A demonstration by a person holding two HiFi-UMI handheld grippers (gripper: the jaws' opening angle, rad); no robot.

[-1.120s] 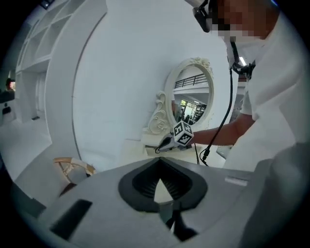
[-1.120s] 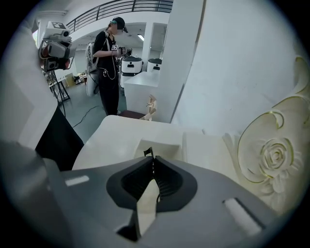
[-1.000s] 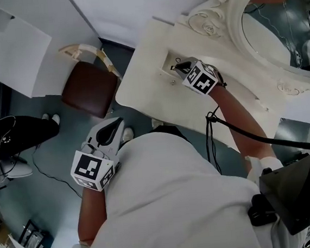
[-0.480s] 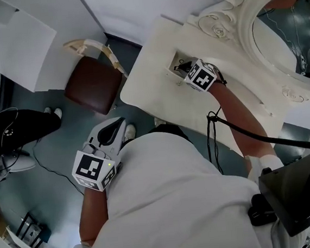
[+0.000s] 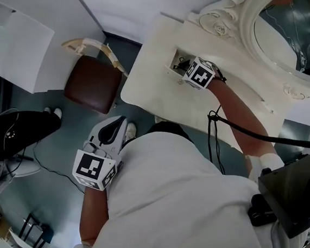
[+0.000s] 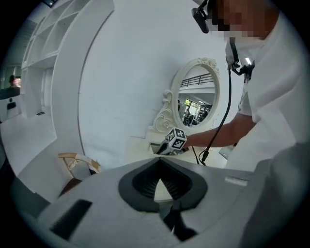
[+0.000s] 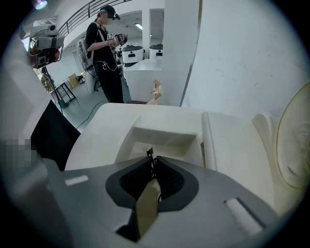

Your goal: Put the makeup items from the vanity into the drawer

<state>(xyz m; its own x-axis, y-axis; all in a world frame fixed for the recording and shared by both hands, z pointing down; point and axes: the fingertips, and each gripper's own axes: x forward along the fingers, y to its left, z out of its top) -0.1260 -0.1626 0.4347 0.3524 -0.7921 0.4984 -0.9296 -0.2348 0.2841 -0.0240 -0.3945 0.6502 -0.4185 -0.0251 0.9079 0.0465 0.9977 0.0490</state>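
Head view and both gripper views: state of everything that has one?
drawer: open.
right tool: shut on a thin dark item, just in front of the drawer.
left tool: shut, nothing between the jaws, held low, away from the vanity.
stool: upright, nobody on it.

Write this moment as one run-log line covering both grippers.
right gripper: shut on thin item, at open drawer | left gripper: shut, empty, low at side
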